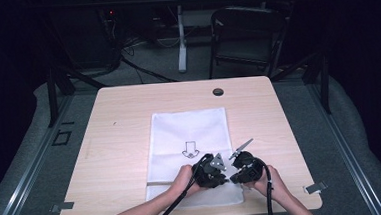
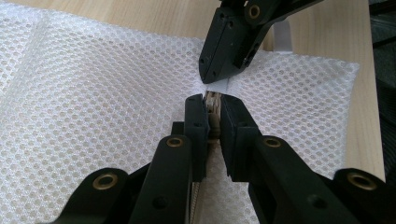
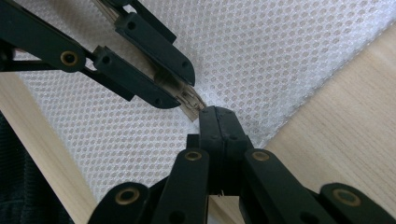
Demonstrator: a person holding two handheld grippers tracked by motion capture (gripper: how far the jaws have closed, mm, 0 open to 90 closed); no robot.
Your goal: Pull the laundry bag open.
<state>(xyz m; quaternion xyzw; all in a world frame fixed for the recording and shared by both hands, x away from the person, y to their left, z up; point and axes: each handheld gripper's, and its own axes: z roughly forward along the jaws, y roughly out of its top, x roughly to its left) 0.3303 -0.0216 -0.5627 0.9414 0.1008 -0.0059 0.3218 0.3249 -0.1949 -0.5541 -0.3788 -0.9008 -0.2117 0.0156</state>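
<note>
White mesh laundry bag (image 1: 190, 137) lies flat near the desk's (image 1: 119, 117) front edge. My left gripper (image 2: 212, 105) pinches its zipper end; right gripper (image 3: 219, 116), jaws closed, grips the white pull tab (image 2: 219, 85), I think. Pull slow w/ left anchoring, fabric taut.

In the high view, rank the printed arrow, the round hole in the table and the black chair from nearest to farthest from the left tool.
From the left tool:
1. Printed arrow, just beyond it on the white bag.
2. Round hole, near the table's far edge.
3. Black chair, on the floor beyond the table.
</note>
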